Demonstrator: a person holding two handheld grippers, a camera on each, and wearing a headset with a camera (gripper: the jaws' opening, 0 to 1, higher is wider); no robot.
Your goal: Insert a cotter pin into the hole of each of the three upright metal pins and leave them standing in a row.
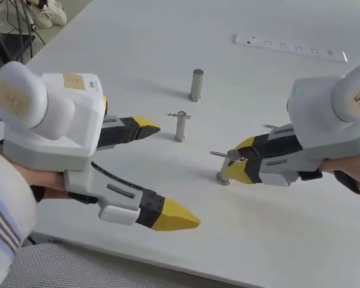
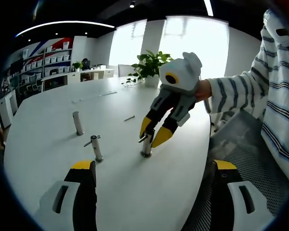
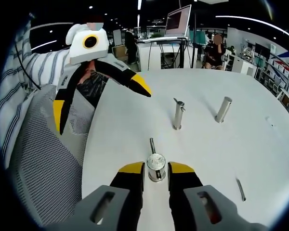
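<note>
I am reaching my right gripper (image 1: 237,165) in from the right edge, clenching the nearest metal pin (image 1: 224,177) at lower centre, whose top is carrying a cotter pin (image 1: 218,153). I am holding my left gripper (image 1: 168,174) at lower left, jaws spread wide, gripping nothing.

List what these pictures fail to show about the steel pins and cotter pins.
- Nearest upright steel pin: head view, shaft partly covered by the yellow fingers of the right gripper; right gripper view, its cap hides the hole, so how the thin cotter pin sits is unclear.
- Farthest upright steel pin: hole too small in every view.
- Loose cotter pin: head view, partly behind the right gripper.
</note>
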